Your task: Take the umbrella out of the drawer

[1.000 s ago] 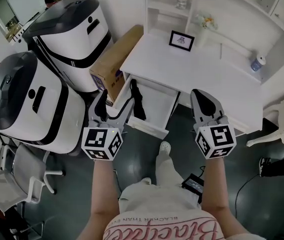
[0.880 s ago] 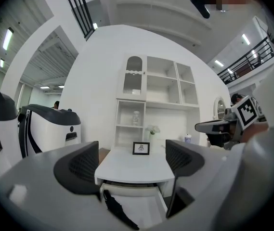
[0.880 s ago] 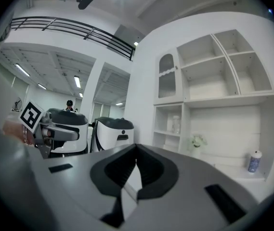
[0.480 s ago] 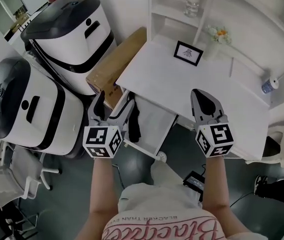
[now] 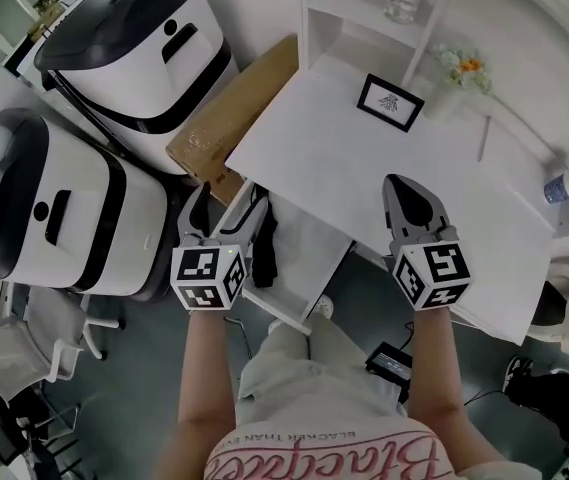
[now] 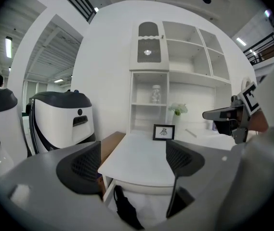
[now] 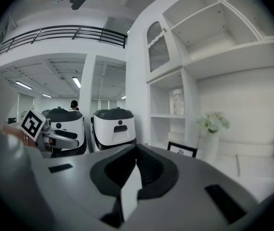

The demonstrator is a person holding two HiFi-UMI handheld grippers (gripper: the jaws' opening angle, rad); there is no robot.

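Both grippers are empty: left gripper [image 5: 228,200] jaws wide, right gripper [image 5: 411,196] jaws closed. Folded black fabric umbrella [image 5: 264,238] lies in open white drawer [image 5: 309,243], left side. We judge it light and soft; we grip mid-length.

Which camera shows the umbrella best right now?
The head view: the umbrella lies lengthwise in the open drawer, seen from above. The left gripper view shows only part of it, at the frame's bottom edge. The right gripper view misses it.
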